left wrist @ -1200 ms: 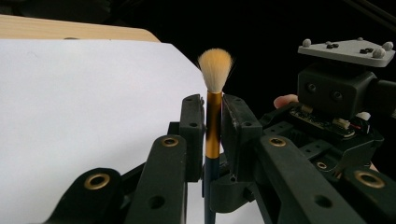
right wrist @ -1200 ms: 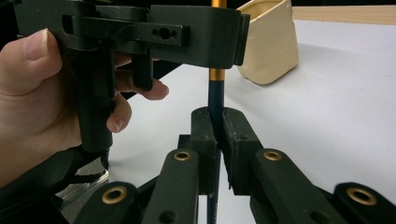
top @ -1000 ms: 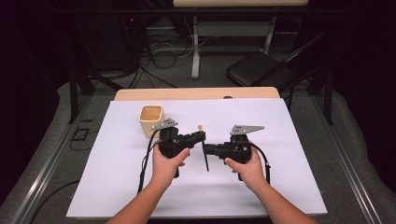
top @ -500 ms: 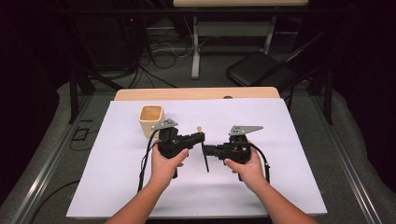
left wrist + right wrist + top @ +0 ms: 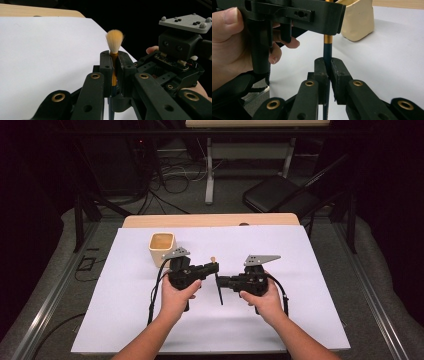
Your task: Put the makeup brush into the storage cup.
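- Brush [image 5: 114, 42]: I hold it between both grippers above the white sheet [image 5: 125, 320], bristles up and dark handle [image 5: 220, 292] pointing back toward me, so that neither end rests on the table.
- Left gripper [image 5: 114, 56]: my jaws have just been closing and now pinch the gold ferrule right under the pale bristles; gripping there keeps the tuft clear of the pads and leaves the head free.
- Right gripper [image 5: 327, 62]: its jaws are clamped on the dark handle just below the gold band. In the right gripper view the left gripper sits directly above it on the same shaft, the two grips close together.
- The two grippers [image 5: 216, 268] [image 5: 220, 281] face each other over the middle of the sheet, a layout I judge suited to passing the brush from one hand to the other.
- Beige cup [image 5: 162, 247]: it stands upright and open-mouthed on the sheet, beyond the left gripper and near it, apart from the brush. I judge it the likely holder for the brush.
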`<state>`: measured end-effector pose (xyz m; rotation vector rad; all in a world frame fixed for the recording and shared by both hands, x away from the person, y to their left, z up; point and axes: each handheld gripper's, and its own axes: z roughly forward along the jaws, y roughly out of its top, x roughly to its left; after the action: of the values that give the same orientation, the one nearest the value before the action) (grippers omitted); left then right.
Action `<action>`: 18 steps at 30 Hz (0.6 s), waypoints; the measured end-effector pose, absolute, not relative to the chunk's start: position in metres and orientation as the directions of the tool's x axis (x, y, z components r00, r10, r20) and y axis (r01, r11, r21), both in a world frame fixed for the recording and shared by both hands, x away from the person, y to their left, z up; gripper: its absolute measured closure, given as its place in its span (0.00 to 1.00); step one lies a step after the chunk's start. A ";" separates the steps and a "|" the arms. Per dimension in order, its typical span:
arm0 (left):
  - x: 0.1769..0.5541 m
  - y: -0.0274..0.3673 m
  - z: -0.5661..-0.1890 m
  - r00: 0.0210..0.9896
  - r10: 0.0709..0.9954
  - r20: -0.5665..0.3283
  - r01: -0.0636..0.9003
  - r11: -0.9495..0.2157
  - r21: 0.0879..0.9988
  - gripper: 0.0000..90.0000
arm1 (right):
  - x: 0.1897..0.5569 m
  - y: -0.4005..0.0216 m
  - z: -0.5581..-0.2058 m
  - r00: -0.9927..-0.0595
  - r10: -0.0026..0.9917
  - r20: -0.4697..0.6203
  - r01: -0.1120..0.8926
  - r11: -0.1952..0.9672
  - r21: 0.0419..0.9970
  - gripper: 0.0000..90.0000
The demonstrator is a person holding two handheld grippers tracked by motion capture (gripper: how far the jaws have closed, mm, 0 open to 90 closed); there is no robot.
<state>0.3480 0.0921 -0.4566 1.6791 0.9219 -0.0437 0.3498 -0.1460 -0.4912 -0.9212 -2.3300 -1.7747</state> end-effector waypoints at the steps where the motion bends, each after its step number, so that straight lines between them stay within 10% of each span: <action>1: 0.348 0.092 -0.457 0.689 0.543 -0.480 0.586 -0.028 0.810 0.93 | 0.350 -0.146 -0.491 -0.818 0.414 0.400 0.496 0.154 0.855 0.93; 18: 0.348 0.091 -0.457 0.687 0.543 -0.483 0.588 -0.026 0.808 0.93 | 0.350 -0.147 -0.491 -0.817 0.414 0.402 0.499 0.156 0.853 0.93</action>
<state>0.3478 0.0915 -0.4566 1.6766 0.9253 -0.0463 0.3498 -0.1466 -0.4909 -0.9226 -2.3311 -1.7681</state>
